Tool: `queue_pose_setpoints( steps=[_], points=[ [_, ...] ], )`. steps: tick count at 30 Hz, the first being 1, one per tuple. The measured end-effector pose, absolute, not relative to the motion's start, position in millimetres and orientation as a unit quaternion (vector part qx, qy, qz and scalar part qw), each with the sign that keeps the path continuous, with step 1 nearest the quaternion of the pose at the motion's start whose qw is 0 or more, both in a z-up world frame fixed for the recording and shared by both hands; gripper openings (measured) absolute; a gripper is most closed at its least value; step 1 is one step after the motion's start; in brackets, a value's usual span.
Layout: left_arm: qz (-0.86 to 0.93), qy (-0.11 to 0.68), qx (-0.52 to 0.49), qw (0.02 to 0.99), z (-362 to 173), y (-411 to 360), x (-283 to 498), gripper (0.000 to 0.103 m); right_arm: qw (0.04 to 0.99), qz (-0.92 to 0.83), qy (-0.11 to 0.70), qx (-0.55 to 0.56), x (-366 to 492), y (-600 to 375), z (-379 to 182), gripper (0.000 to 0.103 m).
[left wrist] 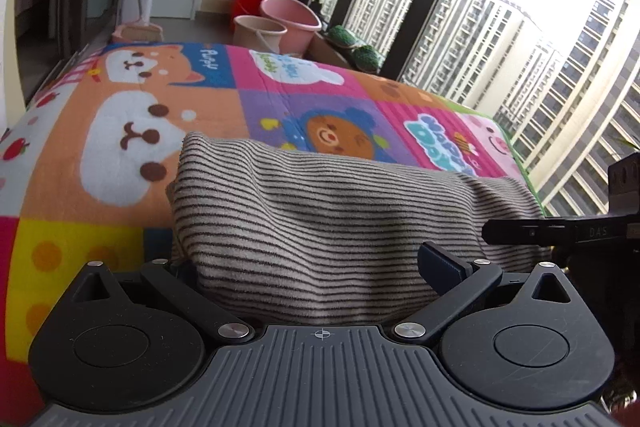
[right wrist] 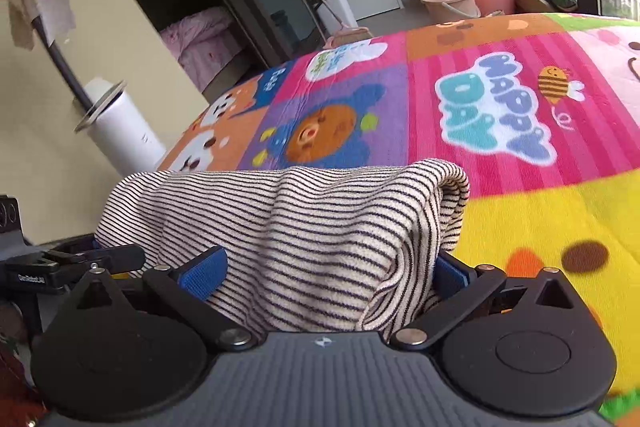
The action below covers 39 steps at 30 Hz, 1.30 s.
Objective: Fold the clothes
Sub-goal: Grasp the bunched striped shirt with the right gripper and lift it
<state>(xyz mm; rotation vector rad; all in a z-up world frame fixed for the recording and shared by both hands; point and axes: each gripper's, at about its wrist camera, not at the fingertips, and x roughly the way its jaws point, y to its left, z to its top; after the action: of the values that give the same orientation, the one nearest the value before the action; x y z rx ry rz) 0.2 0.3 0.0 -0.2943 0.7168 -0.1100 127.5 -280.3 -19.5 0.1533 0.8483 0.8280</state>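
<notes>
The striped top (left wrist: 328,223) lies bunched on the cartoon blanket (left wrist: 120,115), its near edge spilling between the fingers of both tools. The left tool (left wrist: 320,275) and right tool (right wrist: 324,275) are both spread wide, cloth lying loose in each gap and gripped by neither. If they close here, each would likely pinch several layers at once, since the right end (right wrist: 448,195) is rolled over on itself, so a lift would probably drag a lump rather than one edge. The tools also sit close together and could collide.
</notes>
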Motion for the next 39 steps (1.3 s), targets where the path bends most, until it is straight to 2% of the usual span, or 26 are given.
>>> queue_pose_setpoints(
  steps=[4, 6, 10, 16, 19, 23, 25, 30, 32, 35, 39],
  points=[
    [-0.045, 0.333, -0.15, 0.93, 2.9, 10.6, 2.9, 0.103, 0.861, 0.378, 0.341, -0.005, 113.5, -278.0, -6.9, 0.103],
    [-0.035, 0.291, -0.151, 0.944, 6.0, 15.4, -10.0, 0.103, 0.893, 0.357, 0.271, -0.036, 89.1, -281.0, 6.7, 0.103],
    [-0.007, 0.25, -0.155, 0.956, 17.2, 27.2, -37.8, 0.103, 0.88, 0.405, 0.247, 0.039, 64.3, -301.1, 43.4, 0.103],
    [0.002, 0.233, -0.156, 0.96, 34.8, 22.6, -47.5, 0.103, 0.668, 0.516, 0.5, 0.195, 65.8, -257.6, 8.9, 0.103],
    [-0.001, 0.222, -0.144, 0.964, 45.1, 16.1, -54.6, 0.103, 0.645, 0.498, 0.548, 0.189, 66.6, -228.5, -18.6, 0.103],
    [-0.013, 0.208, -0.113, 0.972, 59.1, 6.8, -59.0, 0.103, 0.613, 0.487, 0.593, 0.188, 86.8, -199.4, -25.4, 0.103],
    [-0.024, 0.202, -0.1, 0.974, 65.0, 1.9, -58.4, 0.103, 0.637, 0.488, 0.564, 0.194, 101.2, -198.8, -4.4, 0.103],
    [-0.072, 0.222, -0.097, 0.968, 57.0, -14.7, -33.7, 0.103, 0.8, 0.495, 0.288, 0.178, 112.2, -224.7, 82.0, 0.103],
    [-0.076, 0.255, -0.107, 0.958, 45.7, -24.0, -17.6, 0.103, 0.809, 0.507, 0.242, 0.171, 123.4, -230.7, 98.4, 0.103],
    [-0.07, 0.294, -0.121, 0.946, 27.8, -33.0, 11.8, 0.103, 0.797, 0.517, 0.271, 0.157, 150.2, -228.8, 96.3, 0.103],
    [-0.081, 0.338, -0.153, 0.925, 7.9, -33.1, 46.3, 0.103, 0.781, 0.471, 0.386, 0.137, 180.9, -216.9, 56.7, 0.103]
  ],
)
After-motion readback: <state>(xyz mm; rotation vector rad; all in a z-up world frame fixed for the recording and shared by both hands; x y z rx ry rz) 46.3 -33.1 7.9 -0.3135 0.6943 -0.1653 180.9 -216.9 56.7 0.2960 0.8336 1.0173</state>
